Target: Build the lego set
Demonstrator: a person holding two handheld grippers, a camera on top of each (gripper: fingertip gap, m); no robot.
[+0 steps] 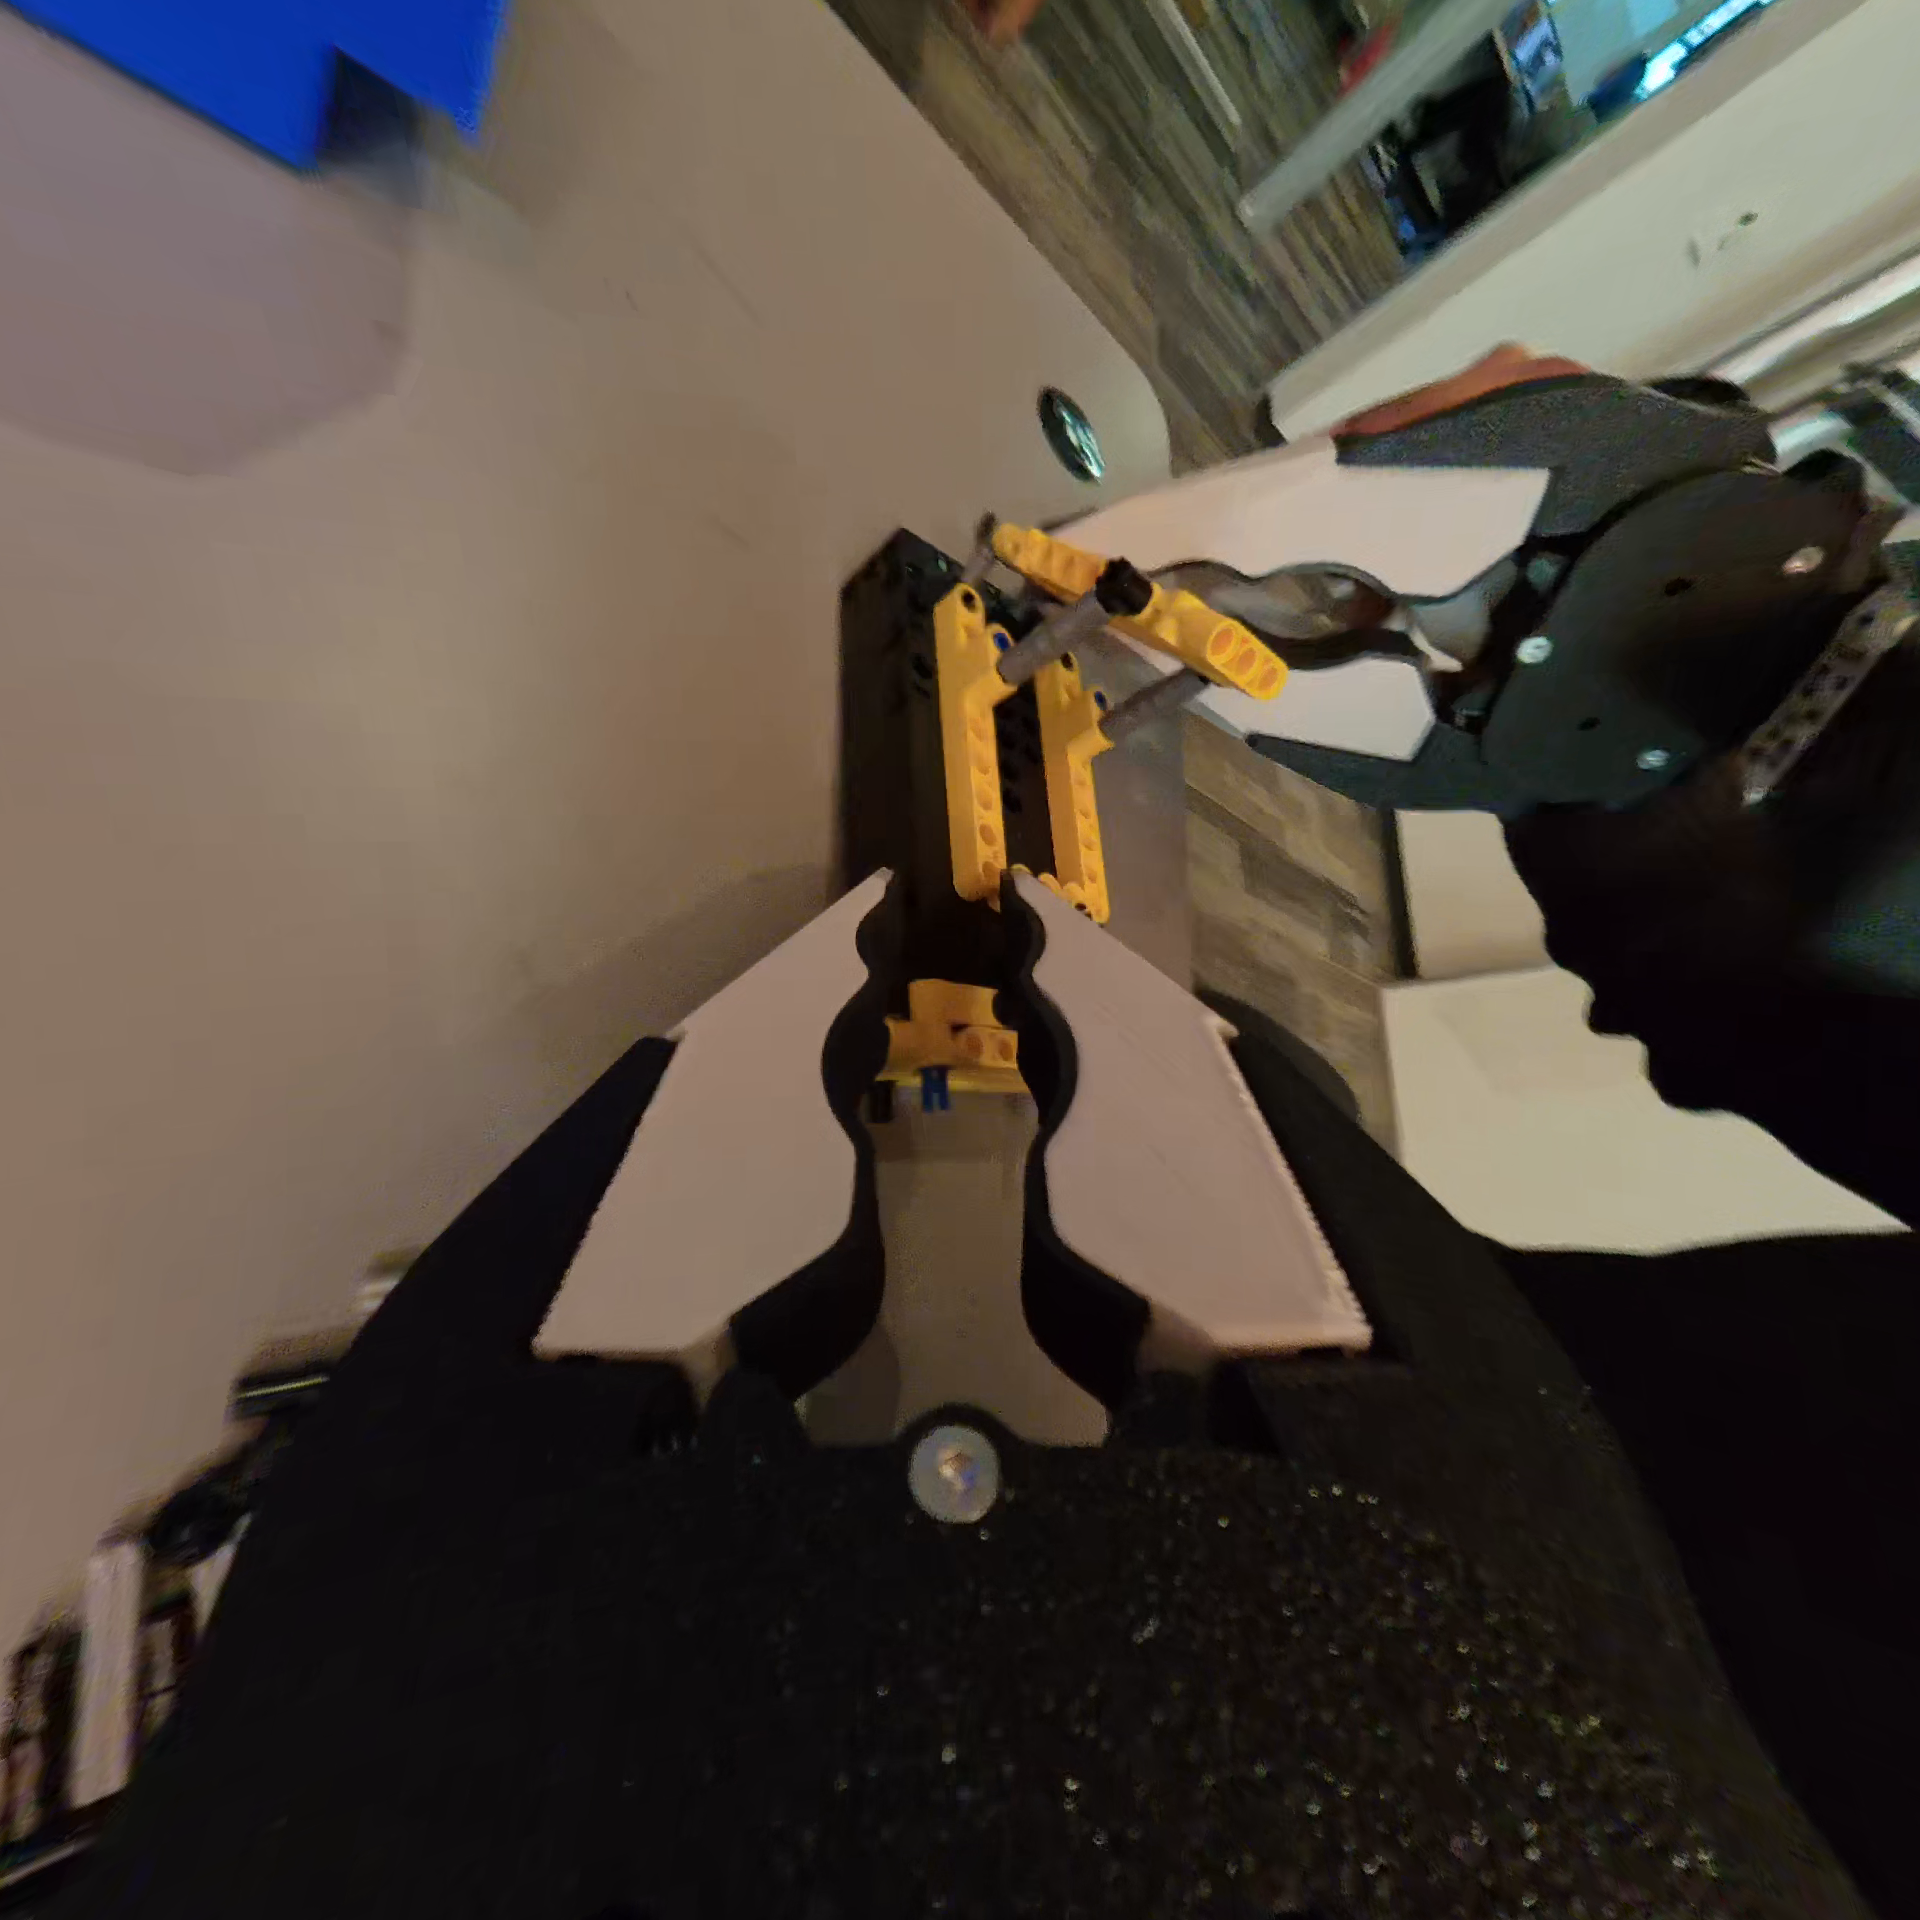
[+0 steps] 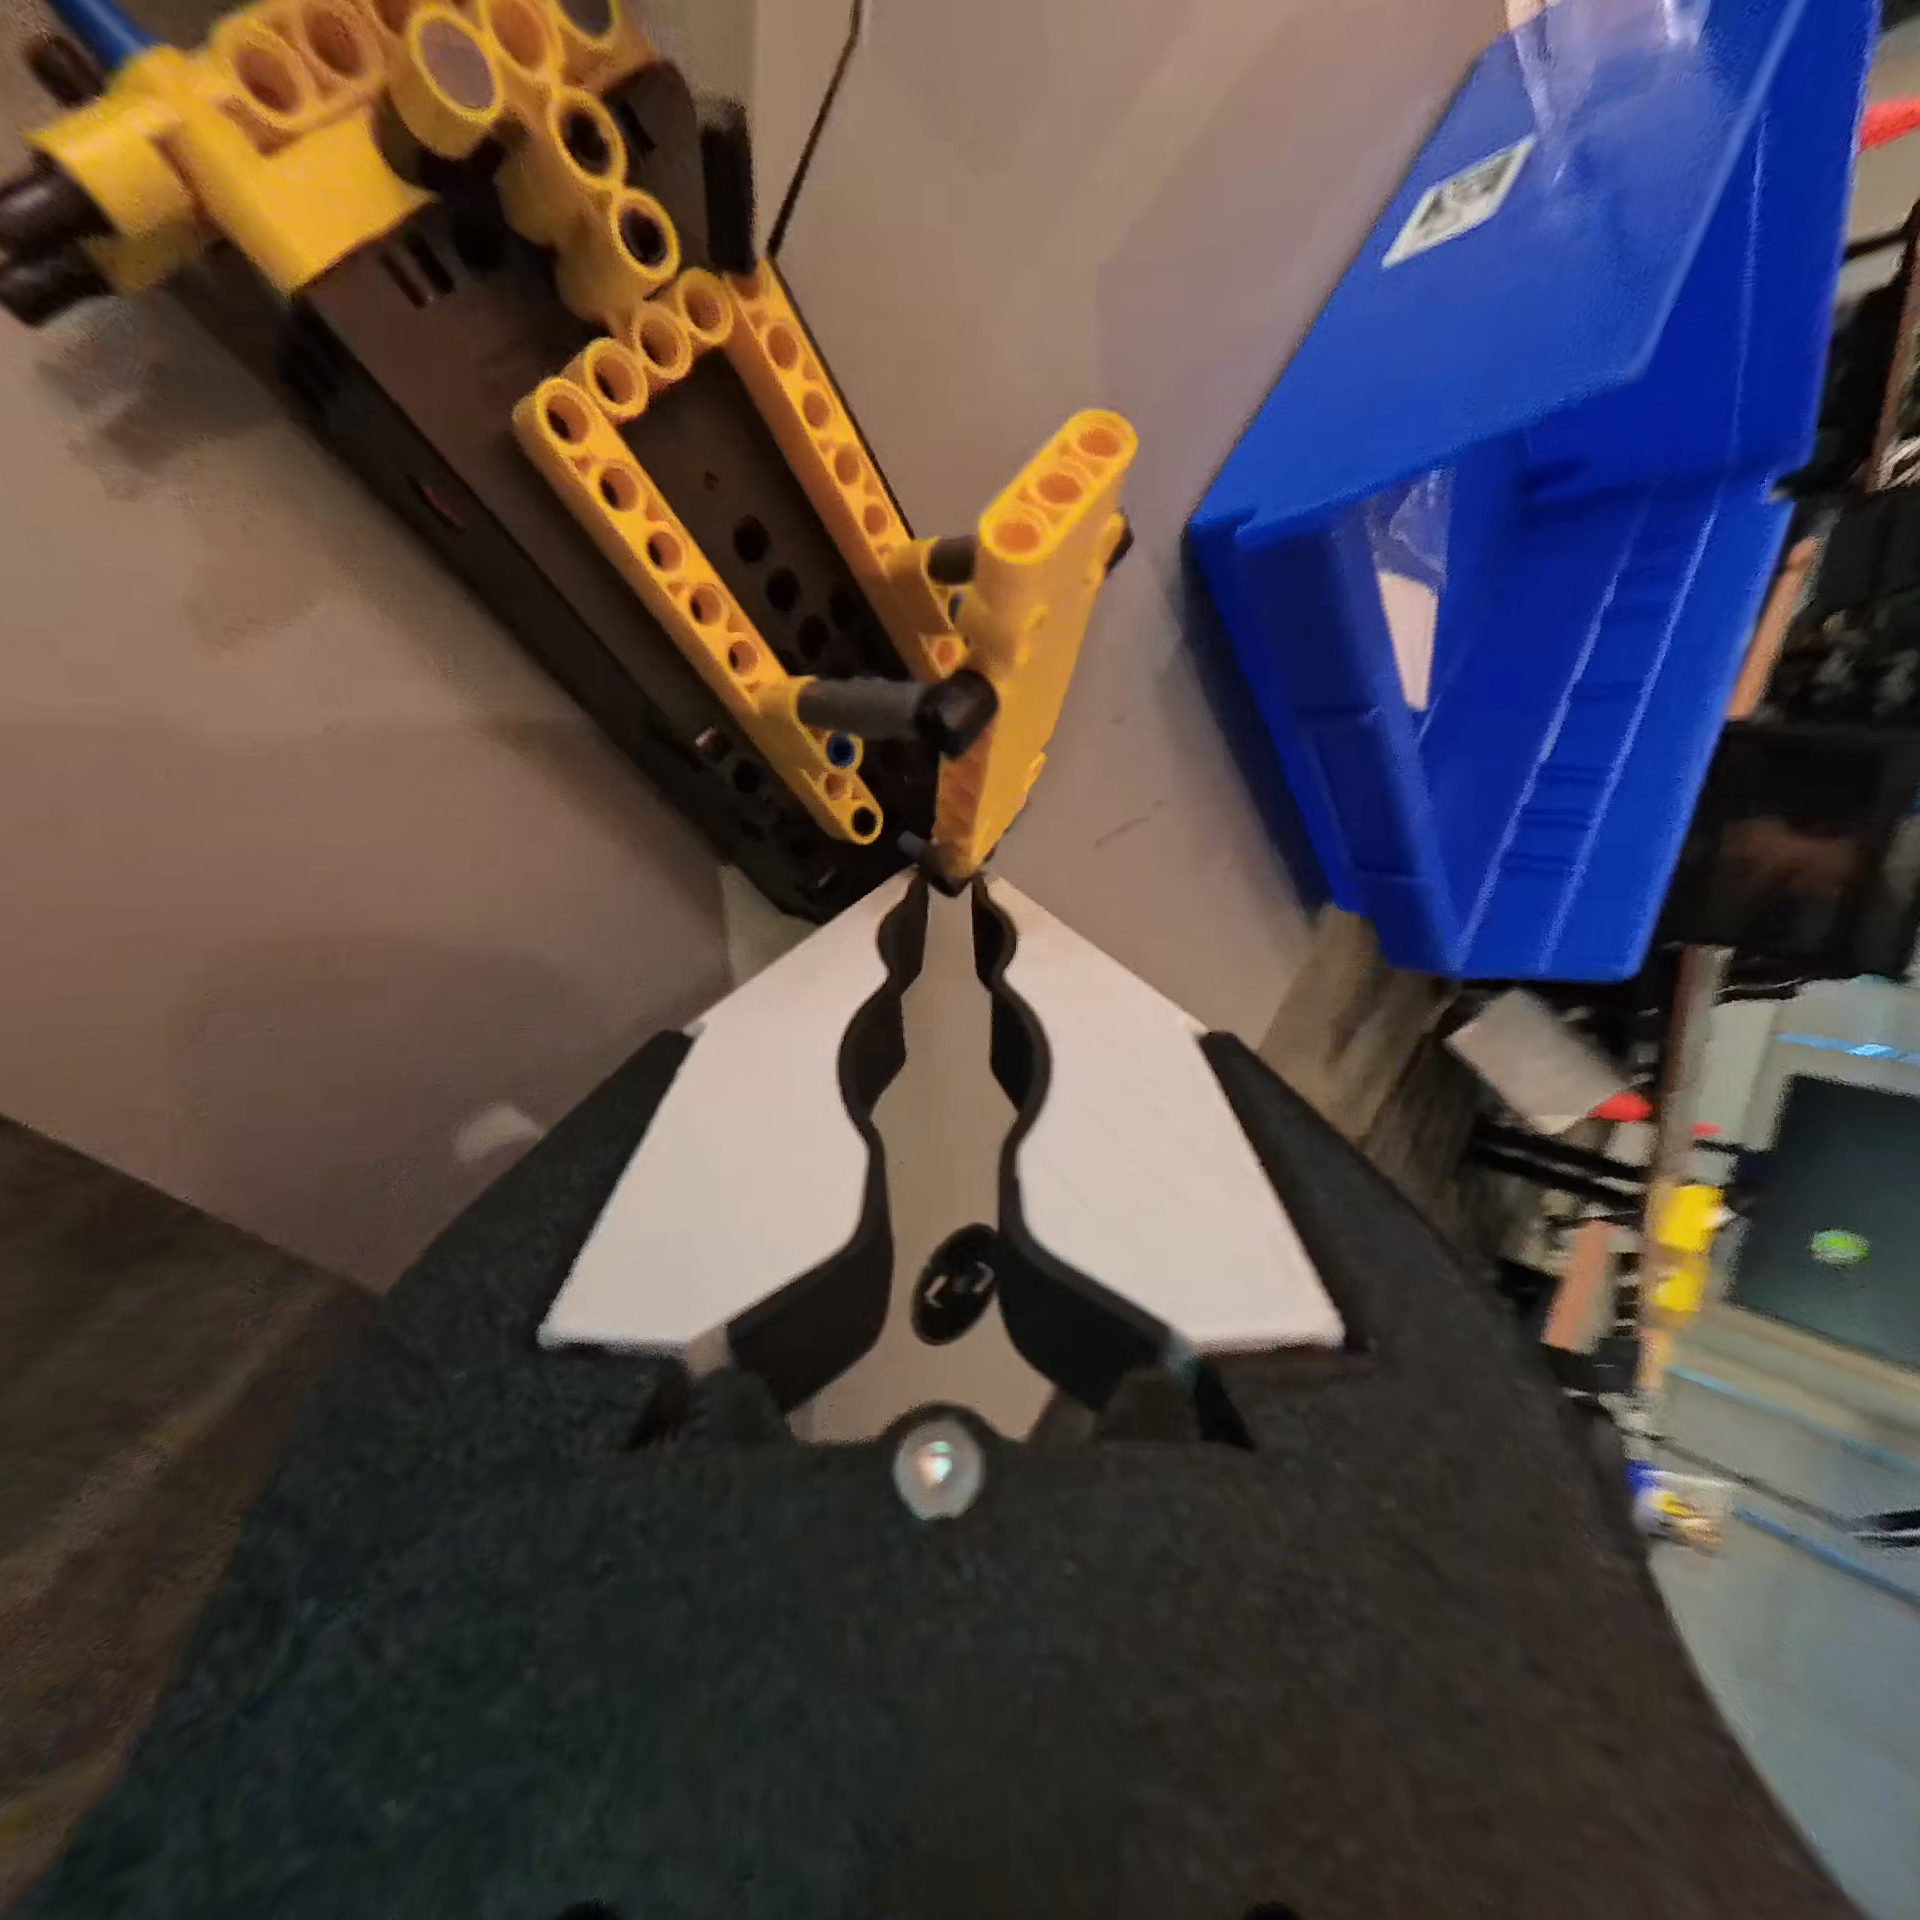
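A black perforated block [image 1: 883, 707] with two long yellow holed beams [image 1: 971, 748] lies on the white table [image 1: 520, 623]. My left gripper [image 1: 956, 894] is shut on the near end of this assembly, with a small yellow part [image 1: 951, 1039] between its jaws. My right gripper [image 2: 945, 883] is shut on the end of a short yellow beam [image 2: 1039, 623]. This beam sits on dark grey axles [image 2: 862, 707] that stick out of the long beams [image 2: 686, 582]. In the left wrist view the right gripper [image 1: 1226, 644] comes in from the right and holds that short beam [image 1: 1174, 623].
A blue plastic bin [image 2: 1538, 520] stands just right of the assembly and also shows in the left wrist view [image 1: 260, 73]. A round metal grommet [image 1: 1070, 431] sits near the table's edge. Wood-pattern floor [image 1: 1278, 894] and cluttered shelves [image 2: 1818, 1195] lie beyond the table. There is about 10 centimetres between the tips of the two grippers.
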